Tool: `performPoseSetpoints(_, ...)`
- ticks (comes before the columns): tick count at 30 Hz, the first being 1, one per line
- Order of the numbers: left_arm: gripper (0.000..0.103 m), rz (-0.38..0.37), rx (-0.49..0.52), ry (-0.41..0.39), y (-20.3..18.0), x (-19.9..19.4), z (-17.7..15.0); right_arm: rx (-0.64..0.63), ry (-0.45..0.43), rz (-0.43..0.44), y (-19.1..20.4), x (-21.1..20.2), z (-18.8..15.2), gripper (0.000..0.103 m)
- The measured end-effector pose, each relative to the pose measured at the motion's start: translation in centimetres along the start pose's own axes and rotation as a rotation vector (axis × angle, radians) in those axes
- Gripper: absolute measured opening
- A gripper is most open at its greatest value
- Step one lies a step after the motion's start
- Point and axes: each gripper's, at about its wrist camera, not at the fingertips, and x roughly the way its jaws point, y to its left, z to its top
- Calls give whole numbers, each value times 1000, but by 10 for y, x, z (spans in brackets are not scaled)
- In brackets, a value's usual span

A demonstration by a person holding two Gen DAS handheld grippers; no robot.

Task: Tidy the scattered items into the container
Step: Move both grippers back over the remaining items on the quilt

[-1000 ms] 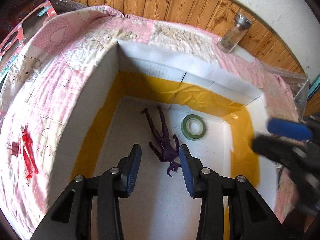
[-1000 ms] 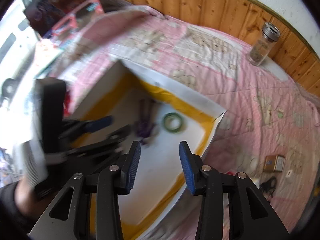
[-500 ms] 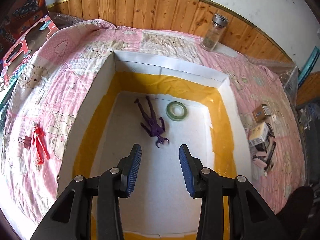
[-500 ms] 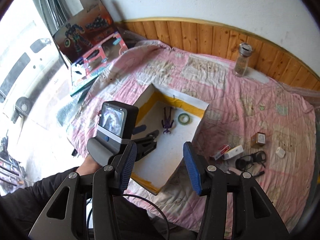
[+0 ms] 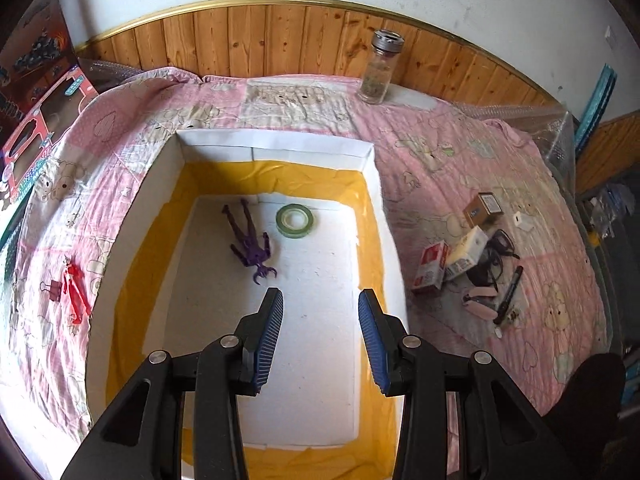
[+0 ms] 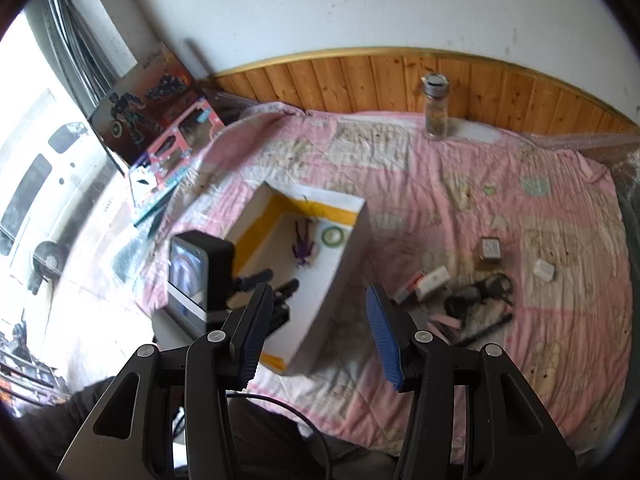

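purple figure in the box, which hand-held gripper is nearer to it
Left. The left hand-held gripper hangs open over the box, just short of the purple figure. The right hand-held gripper is open, farther back, outside the box.

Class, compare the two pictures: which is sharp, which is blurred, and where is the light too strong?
Left wrist view: sharp, wood panelling bowed by the lens. Right wrist view: softly blurred throughout, the window washed out white.

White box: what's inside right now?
Inside the white box: a purple figure and a green tape roll on the floor. The left gripper hides part of the near floor.
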Motion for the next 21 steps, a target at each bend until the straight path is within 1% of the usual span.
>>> performPoseSetpoints(3, 41, 11, 18, -9, -14, -8, -3, -47, 0, -24, -8, 11, -20, 52)
performPoseSetpoints(5, 41, 15, 18, -10, -23, -13, -7, -81, 14, -17, -12, 20, -35, 52)
performPoseSetpoints(7, 41, 6, 22, -11, -35, -18, -11, -91, 23, 9, -16, 26, -50, 52)
performPoseSetpoints(11, 41, -2, 41, -19, -61, -27, -20, -120, -1, 4, -25, 33, -78, 52)
performPoseSetpoints(14, 41, -18, 61, -21, -81, -32, -27, -110, -18, -26, -38, 38, -95, 52)
performPoseSetpoints(19, 41, -26, 104, -17, -111, -34, -41, -106, -25, -112, -62, 48, -126, 52)
performPoseSetpoints(21, 41, -19, 120, -13, -120, -31, -47, -74, -15, -119, -77, 52, -137, 52)
